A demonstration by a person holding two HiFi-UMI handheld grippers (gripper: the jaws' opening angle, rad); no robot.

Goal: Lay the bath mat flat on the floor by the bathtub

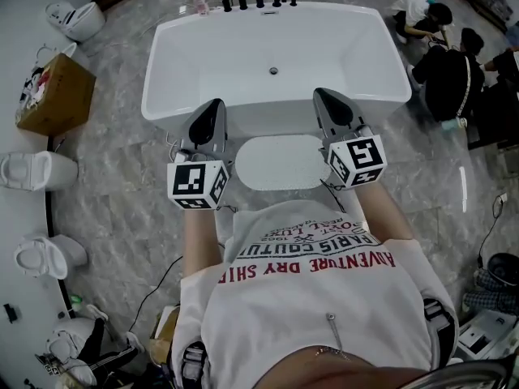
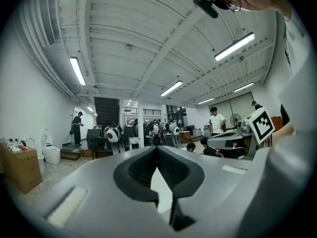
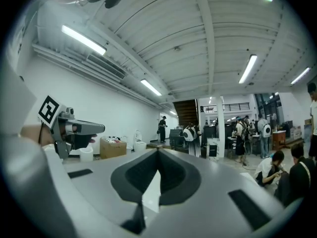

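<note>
the left gripper (image 2: 157, 150) is closed, its jaws meeting at the tips with nothing pinched between them, and the right gripper (image 3: 158, 152) is closed and empty in the same way. in the head view both are held up in front of the person, the left gripper (image 1: 214, 109) left of centre, the right gripper (image 1: 324, 97) right of centre, tips aimed toward the top of the frame. between them in the picture, but down on the floor (image 1: 122, 185), lies the bath mat (image 1: 280, 162), a pale oval at the centre of the frame, just beside the near wall of the bathtub (image 1: 276, 47). its long axis runs left to right along that wall, so each end falls toward one gripper and neither is clearly nearer. it looks flat, with no fold i can make out, so the laying seems done or nearly so. any last tidy would call for reaching down and forward, not sideways. only the head view shows mat and tub. the two gripper views look out over a hall, at ceiling lights (image 2: 234, 46) and distant people (image 3: 298, 175), with no mat in them. what they add is the sure reading of the jaws.
</note>
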